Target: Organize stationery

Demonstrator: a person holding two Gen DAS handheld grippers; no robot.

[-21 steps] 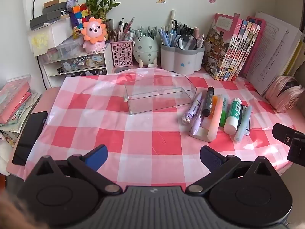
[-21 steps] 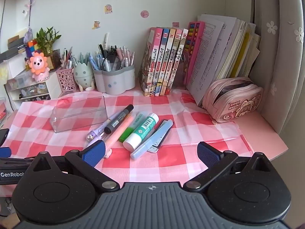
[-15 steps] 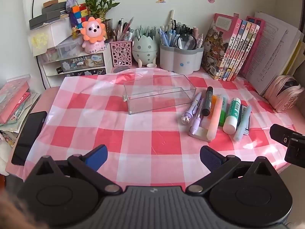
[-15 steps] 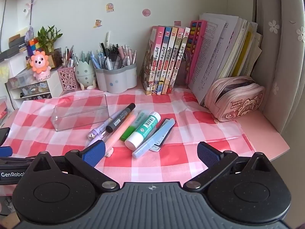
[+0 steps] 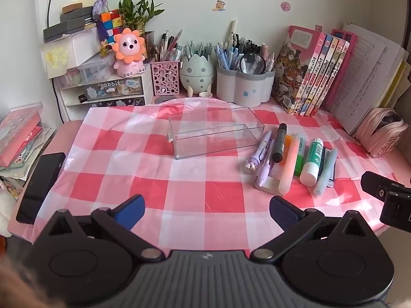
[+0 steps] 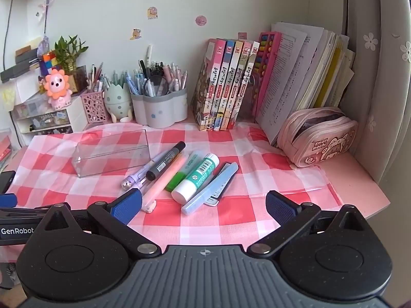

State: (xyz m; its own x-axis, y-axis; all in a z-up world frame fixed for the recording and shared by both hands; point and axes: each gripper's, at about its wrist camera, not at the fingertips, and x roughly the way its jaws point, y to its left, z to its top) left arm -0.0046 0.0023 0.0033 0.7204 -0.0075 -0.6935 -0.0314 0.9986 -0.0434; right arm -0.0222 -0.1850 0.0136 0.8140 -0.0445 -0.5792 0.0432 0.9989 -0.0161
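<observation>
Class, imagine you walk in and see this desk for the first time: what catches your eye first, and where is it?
First comes the red and white checked cloth spread across the desk. Near its middle lies a clear plastic box, empty, with a loose bunch of pens, markers and a glue stick lying just to its right. Along the back wall stand crowded pen holders and an orange lion toy on small drawers at the left.

Pens, markers and a glue stick [image 6: 195, 178] lie bunched beside an empty clear box [image 6: 110, 154].

White eraser [image 5: 268, 183] mostly hidden under pens. Dark phone [image 6: 5, 178] cut by left edge. Book spine [image 6: 229, 82] text illegible.
</observation>
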